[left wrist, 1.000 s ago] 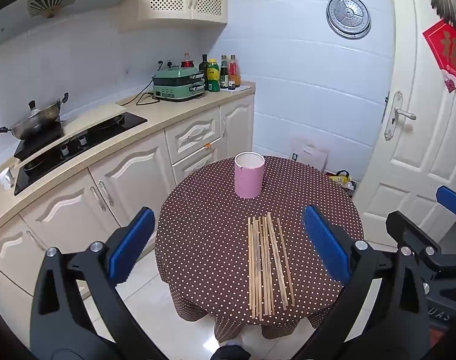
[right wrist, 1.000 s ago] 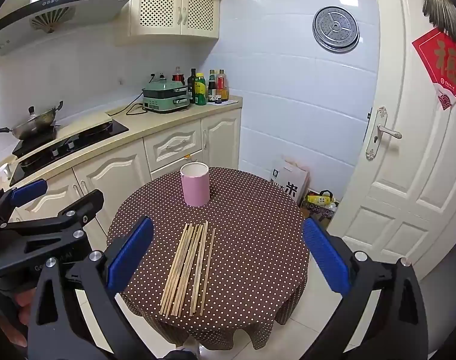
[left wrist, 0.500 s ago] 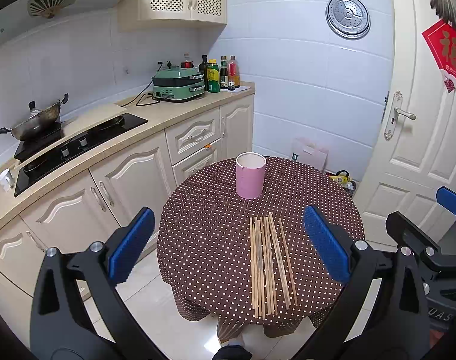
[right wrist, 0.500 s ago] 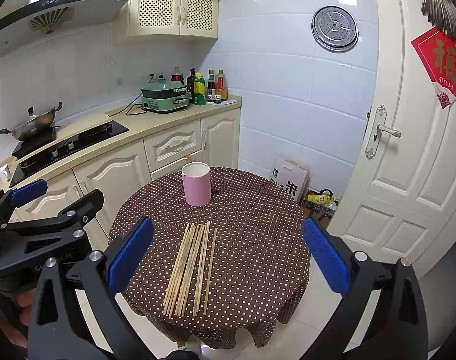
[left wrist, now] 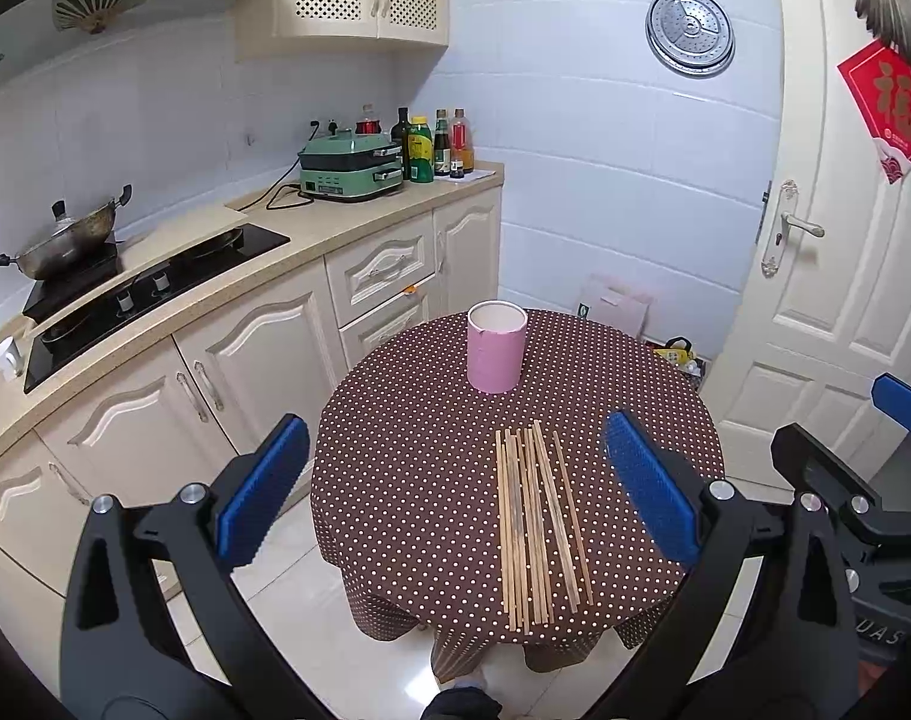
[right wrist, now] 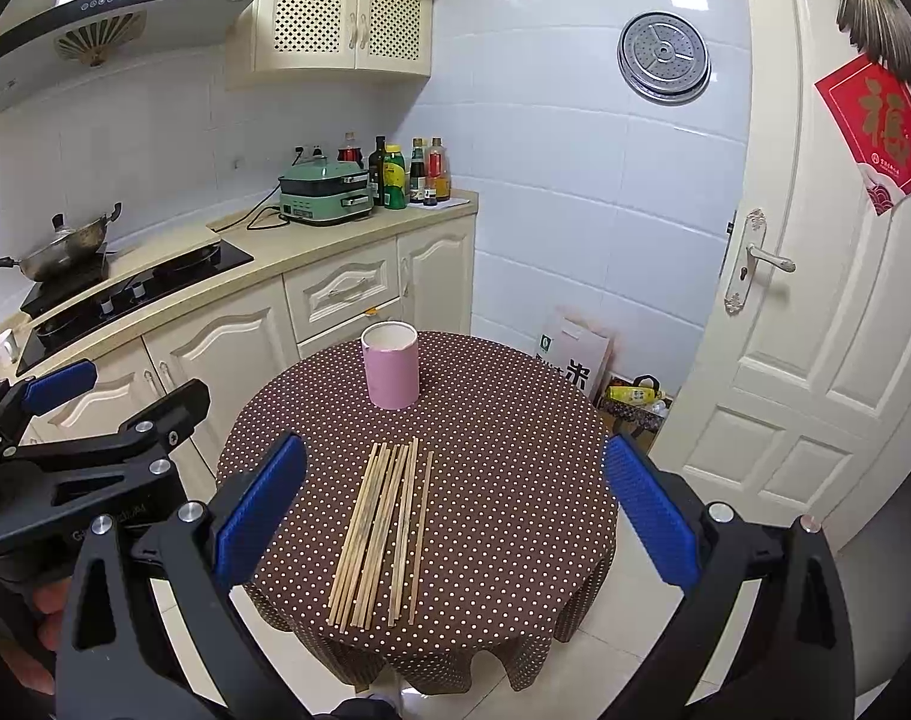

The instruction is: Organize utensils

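Note:
Several wooden chopsticks (left wrist: 536,525) (right wrist: 383,531) lie side by side on a round table with a brown polka-dot cloth (left wrist: 419,480) (right wrist: 515,480). Behind them stands an upright pink cylindrical holder (left wrist: 496,355) (right wrist: 390,366), with nothing in it that I can see. My left gripper (left wrist: 455,489) hovers open above the near table edge, short of the chopsticks. My right gripper (right wrist: 455,507) is open too, at a similar height. In the right wrist view the left gripper (right wrist: 89,420) shows at the left, held by a hand.
Cream kitchen cabinets (left wrist: 245,348) with a hob and a wok (left wrist: 65,240) run along the left. A green appliance (left wrist: 350,171) and bottles sit on the counter. A white door (right wrist: 815,330) stands at the right, with bags (right wrist: 632,399) on the floor near it.
Both grippers have drifted slightly, so the table and chopsticks sit marginally to the right and nearer in the views. Both stay open; nothing on the table has moved.

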`<state>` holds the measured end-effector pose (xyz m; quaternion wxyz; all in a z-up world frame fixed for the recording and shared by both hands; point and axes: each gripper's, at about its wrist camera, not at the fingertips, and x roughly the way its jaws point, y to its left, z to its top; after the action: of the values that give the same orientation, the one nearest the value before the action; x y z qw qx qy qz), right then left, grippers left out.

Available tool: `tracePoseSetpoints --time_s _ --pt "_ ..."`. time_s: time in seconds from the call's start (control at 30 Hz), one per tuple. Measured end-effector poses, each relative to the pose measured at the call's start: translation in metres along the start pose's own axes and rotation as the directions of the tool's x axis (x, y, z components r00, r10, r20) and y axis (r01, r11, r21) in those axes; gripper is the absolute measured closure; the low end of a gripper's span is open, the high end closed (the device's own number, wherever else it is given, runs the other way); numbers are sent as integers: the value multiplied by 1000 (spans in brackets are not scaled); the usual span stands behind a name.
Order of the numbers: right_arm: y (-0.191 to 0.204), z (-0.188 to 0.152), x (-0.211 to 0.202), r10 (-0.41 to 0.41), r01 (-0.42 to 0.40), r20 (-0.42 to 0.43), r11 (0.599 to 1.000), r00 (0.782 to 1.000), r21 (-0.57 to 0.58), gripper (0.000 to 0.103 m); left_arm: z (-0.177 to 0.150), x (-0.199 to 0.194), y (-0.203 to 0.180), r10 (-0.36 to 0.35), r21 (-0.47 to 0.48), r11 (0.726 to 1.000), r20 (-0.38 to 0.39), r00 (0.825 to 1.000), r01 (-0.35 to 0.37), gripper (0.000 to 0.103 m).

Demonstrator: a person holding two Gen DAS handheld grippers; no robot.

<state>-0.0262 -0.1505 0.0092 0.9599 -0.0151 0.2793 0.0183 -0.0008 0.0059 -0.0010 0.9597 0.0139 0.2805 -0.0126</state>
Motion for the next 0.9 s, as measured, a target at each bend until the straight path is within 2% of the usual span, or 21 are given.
tracePoseSetpoints --time_s 0.9 --pt "-1 -1 -3 -11 11 -5 1000 1000 13 7 1 -1 -5 1 22 1000 10 1000 -2 6"
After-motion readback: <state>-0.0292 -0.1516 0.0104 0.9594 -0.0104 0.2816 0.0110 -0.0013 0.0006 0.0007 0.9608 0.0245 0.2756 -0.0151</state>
